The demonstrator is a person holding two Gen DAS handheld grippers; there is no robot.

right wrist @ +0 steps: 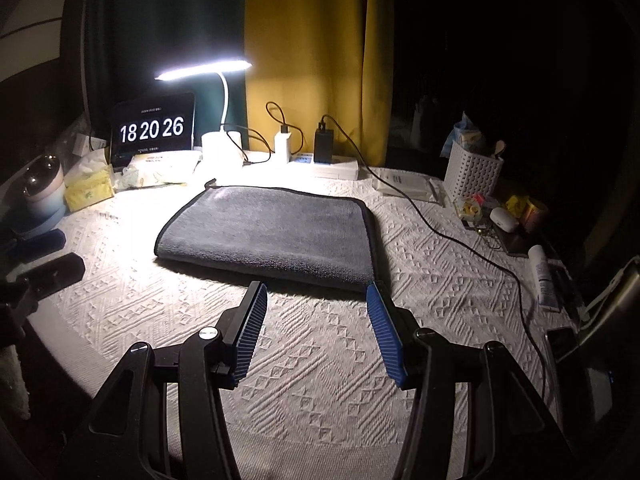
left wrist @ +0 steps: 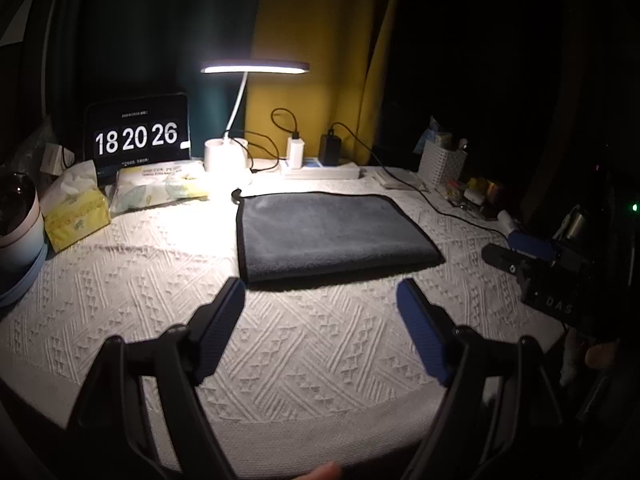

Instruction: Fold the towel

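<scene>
A grey towel (left wrist: 332, 236) with a black hem lies flat and folded on the white textured tablecloth (left wrist: 280, 340); it also shows in the right wrist view (right wrist: 272, 232). My left gripper (left wrist: 322, 292) is open and empty, just in front of the towel's near edge. My right gripper (right wrist: 318, 286) is open and empty, its fingertips close to the towel's near right corner. The right gripper also shows at the right edge of the left wrist view (left wrist: 532, 256). The left gripper shows at the left edge of the right wrist view (right wrist: 44, 264).
A lit desk lamp (left wrist: 240, 112), a clock display (left wrist: 138, 132), tissue packs (left wrist: 76, 212), a power strip with chargers (left wrist: 320, 164) and cables stand along the back. A white basket (right wrist: 472, 172) and small clutter sit at right. A pale round container (left wrist: 18, 216) stands at left.
</scene>
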